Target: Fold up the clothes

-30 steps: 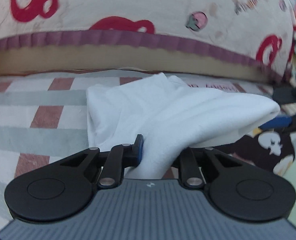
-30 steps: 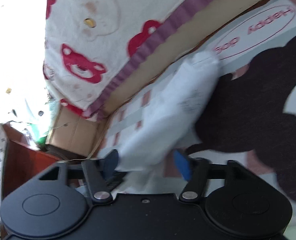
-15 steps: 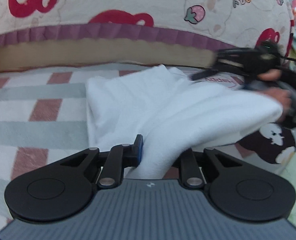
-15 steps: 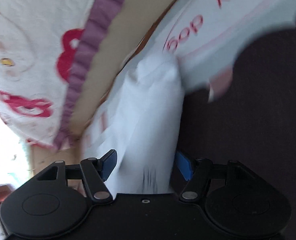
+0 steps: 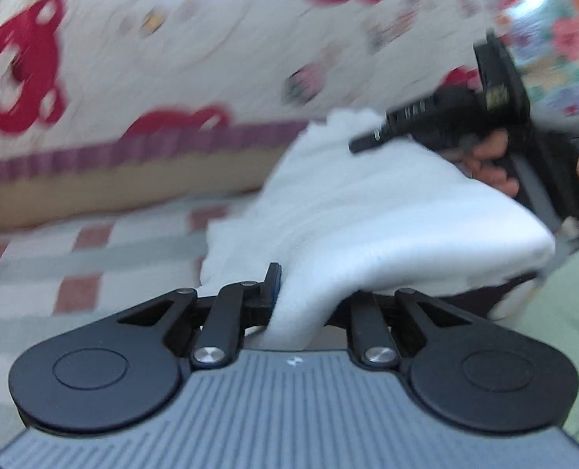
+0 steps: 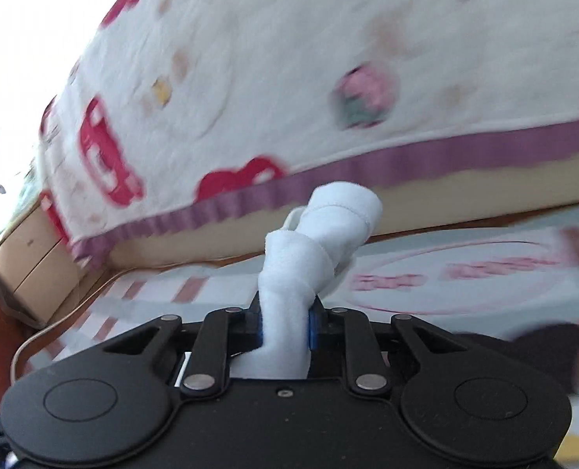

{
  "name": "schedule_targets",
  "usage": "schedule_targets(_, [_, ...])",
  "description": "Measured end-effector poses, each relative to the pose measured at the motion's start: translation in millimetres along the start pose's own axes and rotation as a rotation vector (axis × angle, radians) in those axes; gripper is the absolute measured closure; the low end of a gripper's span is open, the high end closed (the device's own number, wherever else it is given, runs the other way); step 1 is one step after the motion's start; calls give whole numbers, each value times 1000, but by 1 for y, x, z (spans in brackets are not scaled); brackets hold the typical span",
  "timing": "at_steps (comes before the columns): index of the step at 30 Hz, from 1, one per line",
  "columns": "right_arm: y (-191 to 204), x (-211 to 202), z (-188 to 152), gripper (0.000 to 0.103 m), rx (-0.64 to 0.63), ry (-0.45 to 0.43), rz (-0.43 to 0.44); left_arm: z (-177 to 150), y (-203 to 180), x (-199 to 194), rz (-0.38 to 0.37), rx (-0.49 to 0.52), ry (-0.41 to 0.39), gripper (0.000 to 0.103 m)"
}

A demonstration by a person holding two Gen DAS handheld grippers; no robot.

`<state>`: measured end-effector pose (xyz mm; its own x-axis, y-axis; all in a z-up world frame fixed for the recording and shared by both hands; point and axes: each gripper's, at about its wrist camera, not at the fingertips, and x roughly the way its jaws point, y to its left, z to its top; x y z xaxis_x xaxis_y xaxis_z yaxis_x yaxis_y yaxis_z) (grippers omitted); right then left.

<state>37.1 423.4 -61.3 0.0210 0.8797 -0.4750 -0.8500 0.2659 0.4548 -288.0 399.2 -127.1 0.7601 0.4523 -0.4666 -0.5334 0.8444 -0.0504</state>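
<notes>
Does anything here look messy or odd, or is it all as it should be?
Nothing is spilled or damaged. The white garment is bunched rather than flat: the right gripper is closing on a twisted, rope-like wad of it, and the left gripper pinches another fold. Both views are motion-blurred.

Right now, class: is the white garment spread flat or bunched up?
Bunched up. The white garment is pinched in the left gripper, and the right gripper is closing on a gathered roll of it.
</notes>
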Motion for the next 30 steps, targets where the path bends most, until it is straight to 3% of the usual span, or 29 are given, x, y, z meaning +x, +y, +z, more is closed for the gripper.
schedule_targets(4, [-43,-60,-26,80,4,59,-139,0,-35,5,-143,-25,77,89])
schedule_targets(6, [-66,-65,-36,80,37,105,-219,-4,-63,8,-216,-4,130,89])
schedule_targets(9, [-96,-68,-33,81,43,126,-272,-9,-102,12,-244,37,166,90])
schedule_targets(14, [-96,-71,8,78,-158,115,-337,-18,-147,33,-340,-85,158,90])
schedule_targets(17, [-108,-71,18,68,-253,149,-549,-18,-169,54,-450,-122,274,86])
schedule_targets(18, [-113,-85,15,66,-234,123,-617,-17,-171,51,-474,-134,278,79])
schedule_targets(22, [-123,-183,-25,64,38,-12,-509,-6,-156,37,-507,-233,276,67])
schedule_targets(24, [-130,-210,-61,56,132,-11,-445,2,-137,34,-483,-317,255,56])
schedule_targets(28, [-153,-232,-124,54,273,35,-391,11,-99,49,-313,-395,238,50])
schedule_targets(30, [-167,-229,-140,54,341,46,-375,12,-88,71,-272,-438,269,46])
